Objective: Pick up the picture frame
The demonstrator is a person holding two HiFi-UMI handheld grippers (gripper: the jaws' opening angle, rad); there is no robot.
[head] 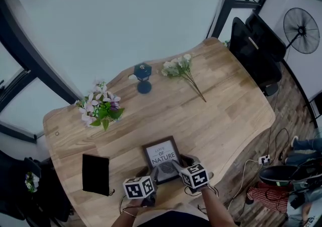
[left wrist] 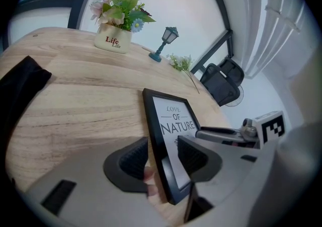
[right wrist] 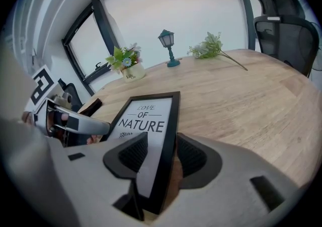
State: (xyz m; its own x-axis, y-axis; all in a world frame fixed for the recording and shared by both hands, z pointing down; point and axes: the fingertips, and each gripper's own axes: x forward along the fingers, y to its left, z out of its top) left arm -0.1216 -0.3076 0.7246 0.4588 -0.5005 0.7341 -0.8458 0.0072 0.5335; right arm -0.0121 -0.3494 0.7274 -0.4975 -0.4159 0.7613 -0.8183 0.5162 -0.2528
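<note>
1. Your left claw (left wrist: 162, 157) is released. Its jaws stand apart on either side of the left edge of the picture frame (left wrist: 173, 135), and the pads do not clamp it.
2. Your right claw (right wrist: 162, 153) is released as well. Its jaws straddle the frame's right edge, one in front of the glass and one behind, where the brown back shows.
3. The picture frame is black-rimmed, with a white print reading "LOVE OF NATURE". It sits at the near edge of the wooden counter (head: 221, 110), right in front of you and between your two claws.
4. The frame is tilted up rather than lying flat. You cannot see whether its bottom edge rests on the counter.
5. A black pouch (head: 95, 174) lies to the left of the frame, apart from it.
6. Farther back stand a flower pot (head: 100, 107), a small blue lamp-post ornament (head: 143, 77) and a loose flower sprig (head: 182, 70), all well away from the frame.
</note>
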